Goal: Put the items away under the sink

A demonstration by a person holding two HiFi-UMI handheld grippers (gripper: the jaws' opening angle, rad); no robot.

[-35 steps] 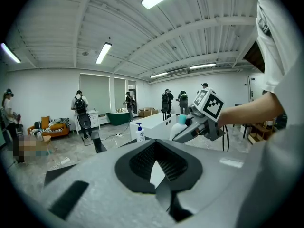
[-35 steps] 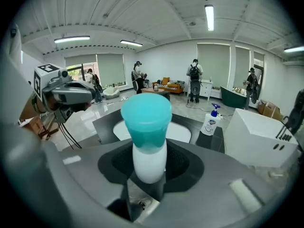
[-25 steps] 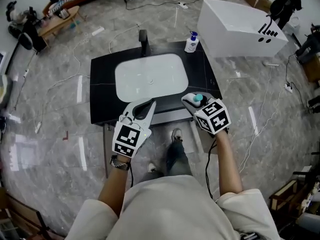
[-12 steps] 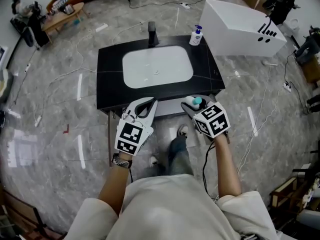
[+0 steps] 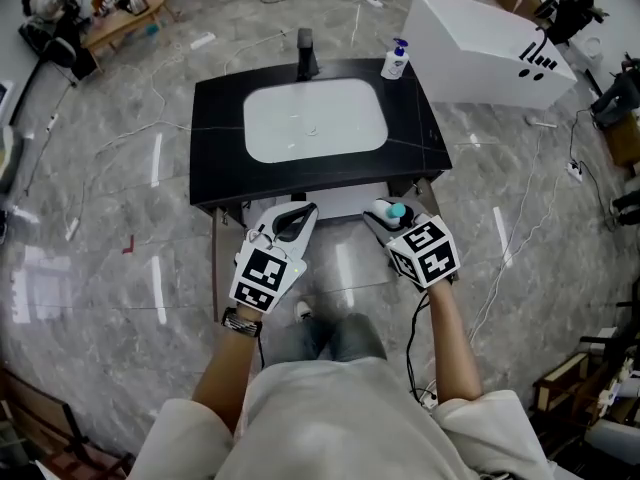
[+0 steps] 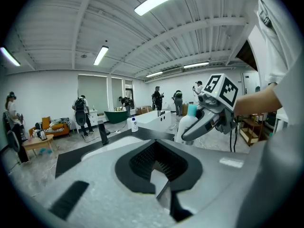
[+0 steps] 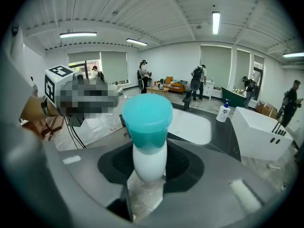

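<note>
R fingers (image 7: 223, 175) clamp bottle (image 7: 149, 160) (teal cap); L fingers (image 6: 95, 175) prob. closed, empty.

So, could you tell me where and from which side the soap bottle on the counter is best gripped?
Probably around the body of the soap bottle, below its pump head. It stands upright at the back right corner of the counter, with a white box close on its right, so come from the front.
</note>
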